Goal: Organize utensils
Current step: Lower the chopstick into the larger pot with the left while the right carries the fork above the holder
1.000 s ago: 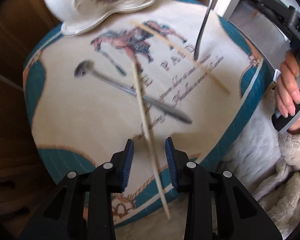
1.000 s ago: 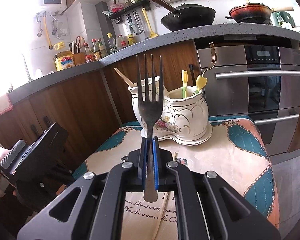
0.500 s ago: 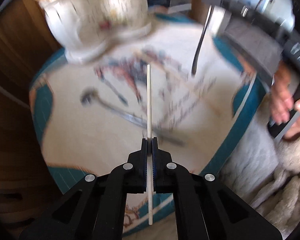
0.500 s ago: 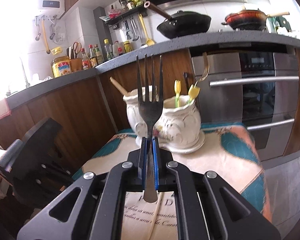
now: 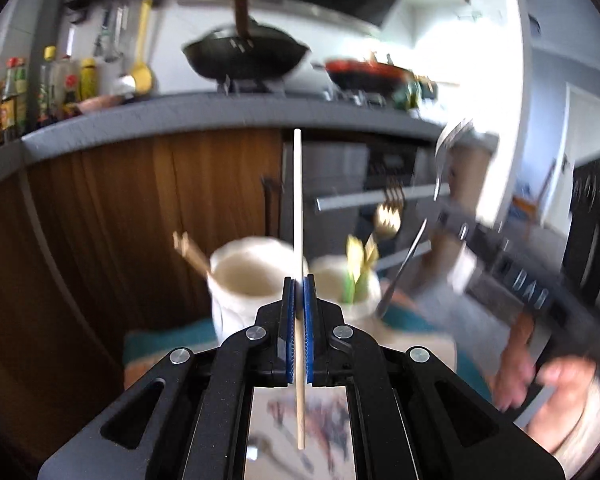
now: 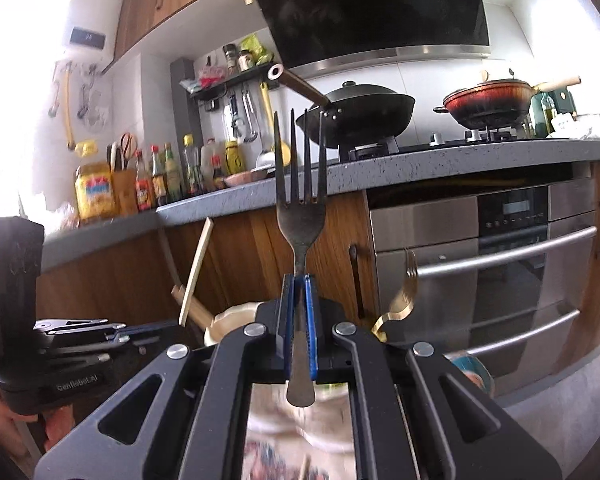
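Observation:
My left gripper [image 5: 299,280] is shut on a pale wooden chopstick [image 5: 298,200], which stands upright above the table. Just beyond it is a white ceramic utensil holder [image 5: 240,280] with two cups. The left cup holds wooden sticks, the right one yellow-handled pieces and a gold fork [image 5: 390,216]. My right gripper [image 6: 299,280] is shut on a dark metal fork [image 6: 300,216], tines up, above the holder's rim [image 6: 228,320]. The left gripper [image 6: 116,330] and its chopstick [image 6: 196,272] show at that view's left. In the left wrist view the fork [image 5: 404,264] is blurred at right.
A printed cloth with a teal border [image 5: 148,344] covers the small table under both grippers. Wooden cabinets, a steel oven [image 6: 480,264] and a grey counter [image 6: 420,168] with pans stand close behind. A person's hand [image 5: 540,384] grips the right tool.
The left gripper shut on a chopstick lying on the cloth, lifted it and tipped up to face the holder. The right gripper rose with its fork, nearer the holder.

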Demonstrator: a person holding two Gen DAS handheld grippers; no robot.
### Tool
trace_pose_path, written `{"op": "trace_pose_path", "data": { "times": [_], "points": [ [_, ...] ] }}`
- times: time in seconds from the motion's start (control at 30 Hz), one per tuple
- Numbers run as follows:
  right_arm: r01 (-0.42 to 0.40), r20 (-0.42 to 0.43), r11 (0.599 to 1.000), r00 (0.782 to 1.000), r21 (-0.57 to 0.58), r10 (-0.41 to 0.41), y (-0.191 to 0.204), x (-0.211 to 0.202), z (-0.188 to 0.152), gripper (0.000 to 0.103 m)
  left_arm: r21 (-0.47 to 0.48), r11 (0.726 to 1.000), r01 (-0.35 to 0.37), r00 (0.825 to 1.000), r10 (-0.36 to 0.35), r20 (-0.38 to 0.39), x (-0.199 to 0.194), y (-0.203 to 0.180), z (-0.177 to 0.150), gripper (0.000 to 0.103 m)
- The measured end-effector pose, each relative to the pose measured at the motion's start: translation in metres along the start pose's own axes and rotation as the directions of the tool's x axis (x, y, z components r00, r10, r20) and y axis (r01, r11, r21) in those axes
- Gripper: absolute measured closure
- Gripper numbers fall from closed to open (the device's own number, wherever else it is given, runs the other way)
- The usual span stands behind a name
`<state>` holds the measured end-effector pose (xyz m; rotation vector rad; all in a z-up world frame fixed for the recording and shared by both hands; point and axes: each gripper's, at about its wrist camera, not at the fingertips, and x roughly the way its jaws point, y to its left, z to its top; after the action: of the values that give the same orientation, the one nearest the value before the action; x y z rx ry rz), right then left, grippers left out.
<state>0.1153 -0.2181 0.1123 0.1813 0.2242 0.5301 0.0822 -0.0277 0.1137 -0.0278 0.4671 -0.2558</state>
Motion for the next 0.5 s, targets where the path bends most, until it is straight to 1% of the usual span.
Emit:
{"op": "trace_pose_path", "data": {
  "times": [0.07, 0.13, 0.2, 0.27, 0.3, 0.33, 0.4, 0.5],
  "points": [
    [-0.004, 0.009, 1.000, 1.000, 0.028, 0.004, -0.007, 0.013, 0.004, 0.097, -0.013, 1.000, -0.013, 0.998, 0.014, 0.067, 0.007, -0.001, 0.012, 0.098],
    [-0.018, 0.010, 0.998, 1.000, 0.056, 0.018, -0.014, 0.022, 0.005, 0.097, -0.019, 0.999, -0.042, 0.991, 0.044, 0.126, 0.009, 0.000, 0.025, 0.098],
    [-0.017, 0.003, 0.997, 1.000, 0.072, 0.016, -0.019, 0.031, 0.002, 0.097, -0.037, 0.996, -0.082, 0.981, 0.088, 0.176, 0.013, 0.002, 0.036, 0.098],
    [0.001, -0.009, 0.997, 1.000, 0.072, 0.000, -0.022, 0.037, -0.002, 0.097, -0.052, 0.993, -0.104, 0.969, 0.113, 0.219, 0.022, 0.008, 0.050, 0.098],
    [0.004, -0.013, 0.997, 1.000, 0.071, -0.003, -0.023, 0.039, -0.004, 0.097, -0.056, 0.992, -0.114, 0.965, 0.124, 0.232, 0.024, 0.009, 0.051, 0.098],
    [0.012, -0.015, 0.998, 1.000, 0.066, -0.011, -0.023, 0.040, -0.006, 0.097, -0.058, 0.990, -0.128, 0.956, 0.139, 0.257, 0.030, 0.011, 0.052, 0.098],
    [0.044, -0.021, 0.998, 0.999, 0.033, -0.044, -0.020, 0.043, -0.008, 0.097, -0.050, 0.988, -0.148, 0.952, 0.156, 0.265, 0.037, 0.010, 0.055, 0.098],
    [0.075, -0.035, 0.997, 0.997, -0.013, -0.076, -0.016, 0.045, -0.013, 0.097, -0.026, 0.985, -0.169, 0.950, 0.170, 0.260, 0.049, 0.006, 0.054, 0.098]
  ]
}}
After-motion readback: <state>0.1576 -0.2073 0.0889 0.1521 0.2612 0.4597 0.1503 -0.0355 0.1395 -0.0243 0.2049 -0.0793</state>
